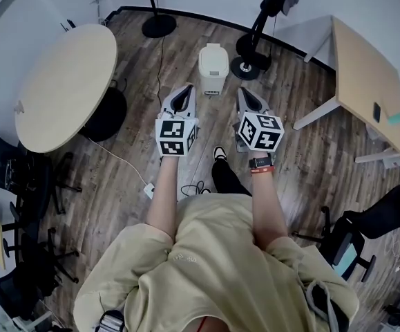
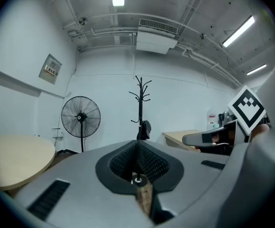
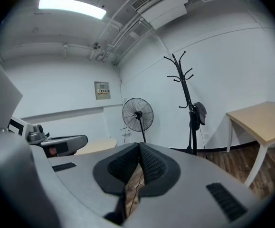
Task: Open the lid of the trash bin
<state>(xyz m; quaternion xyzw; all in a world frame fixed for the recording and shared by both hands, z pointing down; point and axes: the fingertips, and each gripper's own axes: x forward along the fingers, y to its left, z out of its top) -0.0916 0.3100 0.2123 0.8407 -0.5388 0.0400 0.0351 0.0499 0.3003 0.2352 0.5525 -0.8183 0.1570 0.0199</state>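
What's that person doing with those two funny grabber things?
A person stands on a wooden floor and holds a gripper in each hand. The left gripper and the right gripper are both shut and hold nothing. They point toward a small white trash bin on the floor ahead. Its lid looks closed, and neither gripper touches it.

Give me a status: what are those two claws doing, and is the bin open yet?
Left gripper shut, empty. Right gripper shut, empty. Trash bin ahead, lid down, untouched. Cable beside bin, off the path.
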